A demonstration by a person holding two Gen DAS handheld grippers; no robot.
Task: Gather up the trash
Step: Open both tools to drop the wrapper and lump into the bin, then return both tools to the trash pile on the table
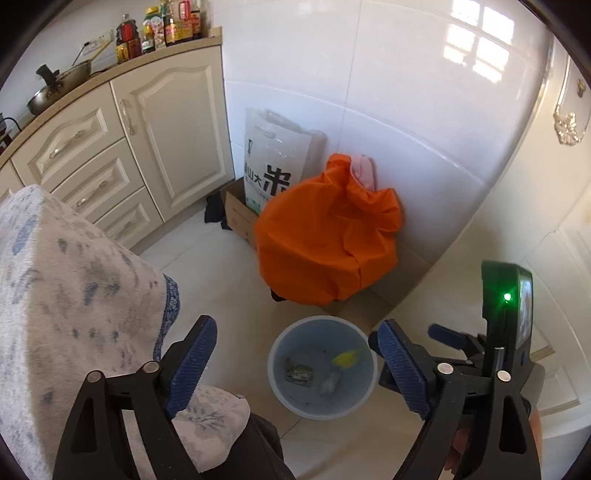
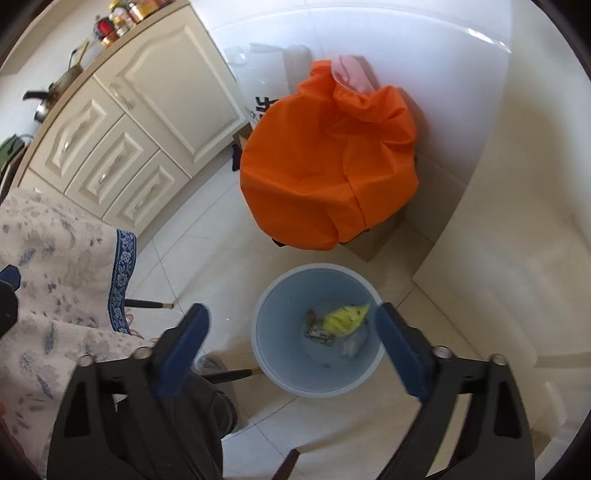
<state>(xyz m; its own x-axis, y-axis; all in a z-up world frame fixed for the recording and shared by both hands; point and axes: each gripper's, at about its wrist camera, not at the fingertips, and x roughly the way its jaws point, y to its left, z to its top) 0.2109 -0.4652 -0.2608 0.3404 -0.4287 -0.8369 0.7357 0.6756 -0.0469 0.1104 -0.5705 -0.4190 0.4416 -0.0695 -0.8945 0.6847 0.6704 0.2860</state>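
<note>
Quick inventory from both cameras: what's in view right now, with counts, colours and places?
bin: one, pale blue, on the floor below both grippers
trash: three pieces in the bin, one yellow
orange bag: one, behind the bin
rice sack: one, white, against the wall
cabinet: cream, left
bottles: several, on the counter
wok: one, on the counter
left hand-held gripper: open, empty
right hand-held gripper: open, empty
</note>
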